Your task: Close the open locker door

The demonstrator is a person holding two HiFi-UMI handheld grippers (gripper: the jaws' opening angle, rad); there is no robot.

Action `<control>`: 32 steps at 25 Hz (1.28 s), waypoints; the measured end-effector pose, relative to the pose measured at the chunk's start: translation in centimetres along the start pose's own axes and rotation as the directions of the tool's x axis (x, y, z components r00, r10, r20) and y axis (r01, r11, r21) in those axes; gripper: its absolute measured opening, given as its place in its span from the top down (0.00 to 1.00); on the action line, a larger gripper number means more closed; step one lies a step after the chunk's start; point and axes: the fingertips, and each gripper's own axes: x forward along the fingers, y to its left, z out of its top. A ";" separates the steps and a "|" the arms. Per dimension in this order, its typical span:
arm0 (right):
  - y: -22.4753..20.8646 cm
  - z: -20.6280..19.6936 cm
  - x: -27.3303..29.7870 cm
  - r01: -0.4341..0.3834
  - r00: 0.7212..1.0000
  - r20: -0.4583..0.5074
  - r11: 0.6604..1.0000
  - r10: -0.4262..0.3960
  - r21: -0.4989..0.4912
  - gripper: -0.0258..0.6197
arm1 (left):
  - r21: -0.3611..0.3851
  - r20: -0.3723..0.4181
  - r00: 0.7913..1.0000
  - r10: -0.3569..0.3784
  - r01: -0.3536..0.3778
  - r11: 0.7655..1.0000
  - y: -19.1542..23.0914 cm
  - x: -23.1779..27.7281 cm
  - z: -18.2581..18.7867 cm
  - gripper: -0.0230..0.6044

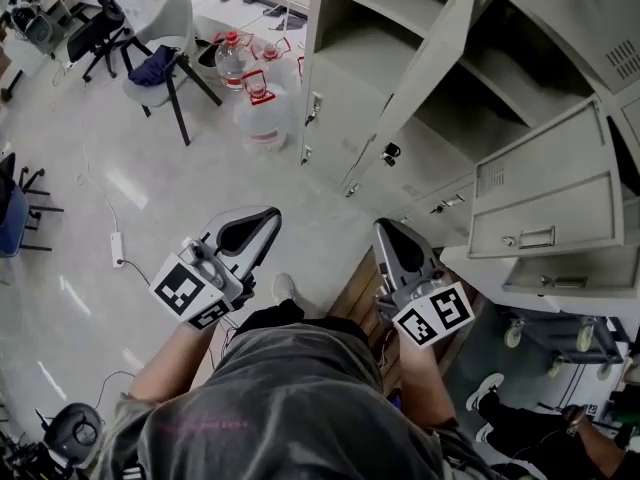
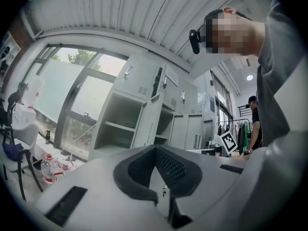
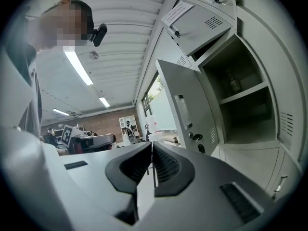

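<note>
A bank of grey lockers [image 1: 400, 118] stands ahead with several doors swung out. One tall door [image 1: 425, 73] juts toward me; in the right gripper view this door [image 3: 187, 109] fills the middle, with a key in its lock [image 3: 196, 137] and the bare shelved compartment [image 3: 240, 100] beside it. The left gripper view shows the door [image 2: 148, 124] edge-on between two open compartments. My left gripper [image 1: 272, 213] [image 2: 156, 149] and right gripper [image 1: 383, 226] [image 3: 151, 144] are held level short of the lockers, both shut with nothing between the pads.
Water jugs [image 1: 262, 93] sit on the floor left of the lockers, next to a chair [image 1: 165, 38]. A power strip [image 1: 117, 250] and cable lie at left. Another open door [image 1: 545, 193] hangs at right above a wheeled cart [image 1: 560, 328]. A second person [image 1: 540, 433] stands at lower right.
</note>
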 end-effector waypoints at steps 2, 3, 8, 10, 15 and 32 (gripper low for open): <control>-0.9 0.5 1.1 0.026 1.000 0.013 1.000 -0.025 -0.006 0.92 | 0.001 -0.004 1.000 -0.011 0.011 1.000 1.6 0.6 0.3 0.94; -1.2 0.7 1.5 0.039 0.999 0.018 0.999 -0.038 -0.008 0.92 | 0.001 -0.005 1.000 -0.018 0.018 1.000 2.2 0.8 0.4 0.94; -1.8 1.5 3.2 0.080 0.996 0.034 0.996 -0.080 -0.024 0.92 | 0.001 0.003 0.999 -0.042 0.042 0.999 4.1 1.6 1.0 0.94; -1.7 1.8 3.5 0.086 0.996 0.039 0.996 -0.085 -0.026 0.92 | 0.001 0.004 0.999 -0.047 0.047 0.999 4.4 1.7 1.2 0.94; -2.1 2.6 3.7 0.100 0.994 0.054 0.995 -0.099 -0.029 0.92 | 0.003 0.008 0.998 -0.054 0.054 0.999 4.7 2.1 1.7 0.94; -5.7 6.6 5.7 -0.003 0.996 0.090 0.996 0.010 -0.085 0.74 | 0.008 0.004 1.000 -0.028 0.028 1.000 5.1 6.4 1.6 0.94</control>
